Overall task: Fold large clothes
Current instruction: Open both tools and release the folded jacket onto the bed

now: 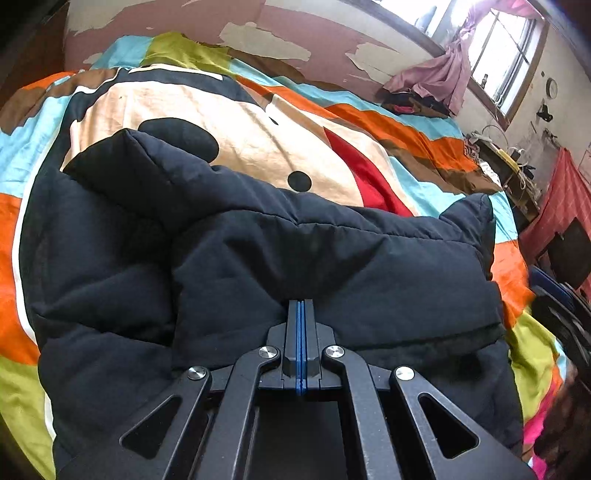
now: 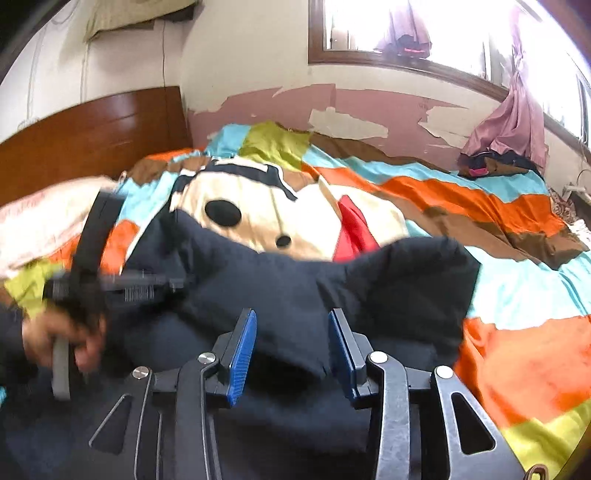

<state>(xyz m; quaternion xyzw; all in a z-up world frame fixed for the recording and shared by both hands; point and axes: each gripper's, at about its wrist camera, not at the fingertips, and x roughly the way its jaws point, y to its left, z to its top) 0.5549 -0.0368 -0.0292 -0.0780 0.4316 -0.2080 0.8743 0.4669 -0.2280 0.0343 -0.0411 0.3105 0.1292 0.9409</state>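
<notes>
Dark padded jacket [image 1: 277, 258], lying on patchwork bed cover [image 1: 388, 125], part-folded into a thick bundle, final folds judged outstanding; left tongs [image 1: 301, 306] closed, empty; right tongs [image 2: 291, 343] parted, gripping nothing.

Home bedroom, bed with colourful cartoon-print cover [image 2: 517, 288], wooden headboard [image 2: 92, 129], peeling pink wall paint [image 2: 258, 107], window [image 2: 406, 29] with knotted curtain [image 2: 513, 122].
</notes>
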